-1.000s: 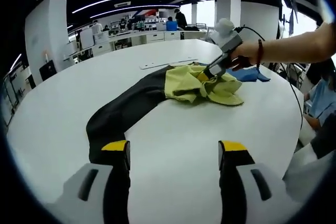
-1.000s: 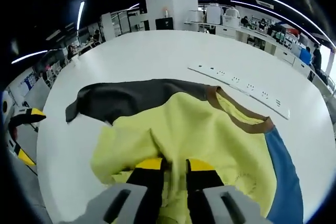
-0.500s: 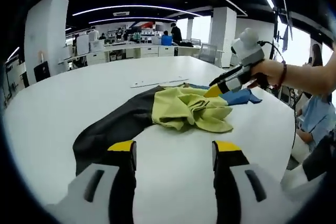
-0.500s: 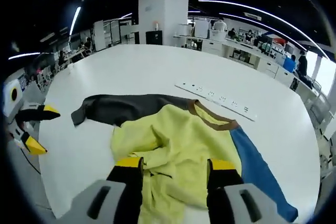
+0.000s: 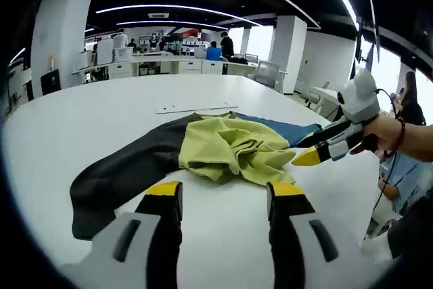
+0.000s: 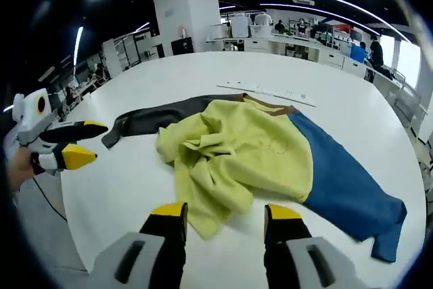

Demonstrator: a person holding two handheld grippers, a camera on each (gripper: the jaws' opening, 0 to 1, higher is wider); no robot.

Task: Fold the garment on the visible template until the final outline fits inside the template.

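Both claws hang with jaws apart and empty above the near edge of the white table [image 6: 122,187]: the left claw [image 5: 221,197] faces the garment [image 5: 223,150] from its dark-sleeve side, the right claw [image 6: 224,216] from its yellow hem. The garment lies crumpled in the middle of the table, yellow body bunched, one dark sleeve stretching left and one blue sleeve right in the right gripper view. A white power strip [image 6: 265,91] lies just beyond its collar.

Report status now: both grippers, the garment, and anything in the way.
Left gripper open, empty; right gripper open, empty, off the garment. Garment crumpled on the table, sleeves spread out, not folded. Power strip lies beyond it.
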